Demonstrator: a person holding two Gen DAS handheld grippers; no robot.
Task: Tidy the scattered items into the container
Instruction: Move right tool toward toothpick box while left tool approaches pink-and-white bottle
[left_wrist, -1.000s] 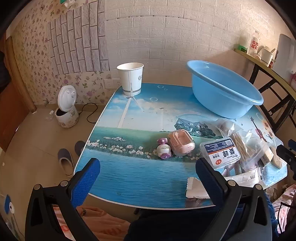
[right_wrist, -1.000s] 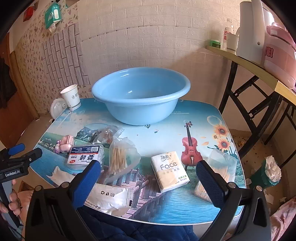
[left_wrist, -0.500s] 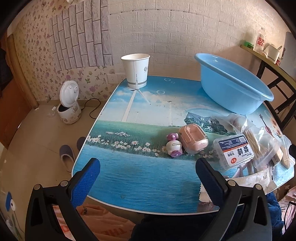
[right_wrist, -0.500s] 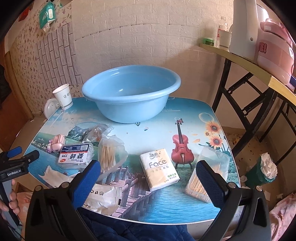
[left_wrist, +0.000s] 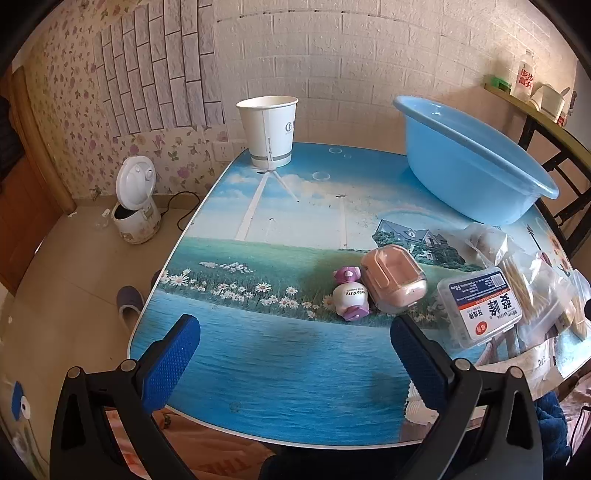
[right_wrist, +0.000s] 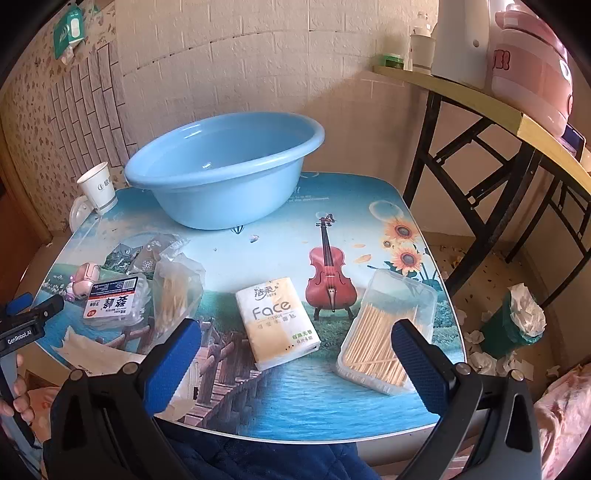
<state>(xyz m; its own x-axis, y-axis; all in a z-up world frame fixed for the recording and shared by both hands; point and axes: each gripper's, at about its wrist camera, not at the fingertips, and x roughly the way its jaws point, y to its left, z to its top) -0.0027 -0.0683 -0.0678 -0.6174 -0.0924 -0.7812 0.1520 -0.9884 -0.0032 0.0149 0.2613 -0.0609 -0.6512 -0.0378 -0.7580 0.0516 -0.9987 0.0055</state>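
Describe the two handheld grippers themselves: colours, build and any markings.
Both the left gripper and the right gripper have black plastic frames with round rivets and two jaws faced in blue, dimpled rubber. In the right wrist view, the left gripper's black body carries white "GenRobot.AI" lettering.

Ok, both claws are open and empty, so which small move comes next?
Probably lower the right claw onto the tissue pack: it lies flat and alone right between the open fingers, and the blue basin behind it is empty.

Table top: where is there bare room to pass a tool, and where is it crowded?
Free: the stretch between the paper cup and the Hello Kitty toy, and the patch between the basin and the tissue pack. Crowded: around the floss pick box and the cotton swab bag.
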